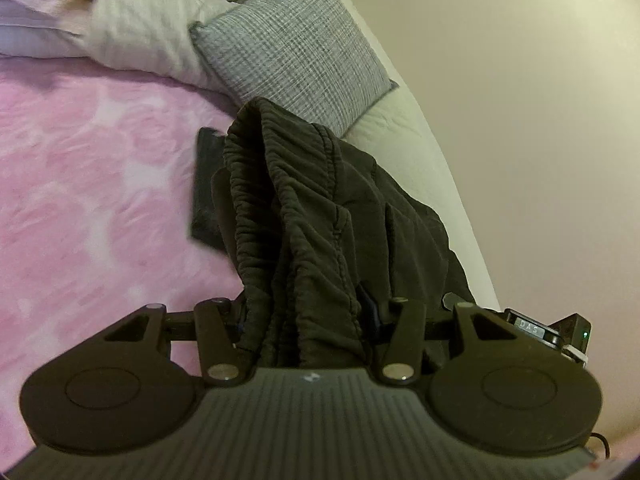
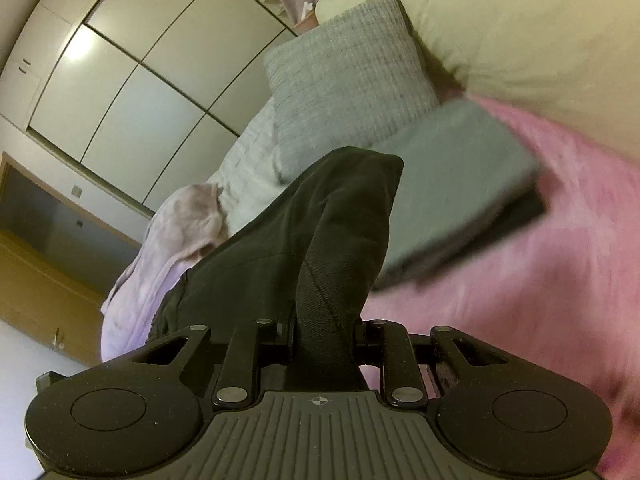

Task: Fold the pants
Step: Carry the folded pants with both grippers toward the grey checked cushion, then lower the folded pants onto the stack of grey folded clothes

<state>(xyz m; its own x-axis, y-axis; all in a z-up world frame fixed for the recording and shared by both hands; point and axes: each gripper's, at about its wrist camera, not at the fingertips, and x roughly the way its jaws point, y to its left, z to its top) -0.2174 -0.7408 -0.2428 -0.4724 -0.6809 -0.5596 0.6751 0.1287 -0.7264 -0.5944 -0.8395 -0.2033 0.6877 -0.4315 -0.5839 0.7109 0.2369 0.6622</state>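
Note:
Dark olive pants [image 1: 312, 208] hang bunched from my left gripper [image 1: 308, 320], which is shut on the gathered elastic waistband; the fabric hides the fingers. The cloth trails away over the pink bedspread [image 1: 92, 184]. In the right wrist view, my right gripper [image 2: 324, 332] is shut on another part of the same pants [image 2: 320, 240], a smoother fold that rises in front of the camera and drapes off to the left. Both grippers hold the garment lifted above the bed.
A grey woven cushion [image 1: 296, 52] lies beyond the pants, the grey woven cushion [image 2: 352, 80] also showing on the right side. A folded grey and dark stack [image 2: 460, 196] rests on the pink cover. White bedding [image 1: 152, 20], a lilac blanket [image 2: 160, 256] and wardrobe doors [image 2: 132, 80] are behind.

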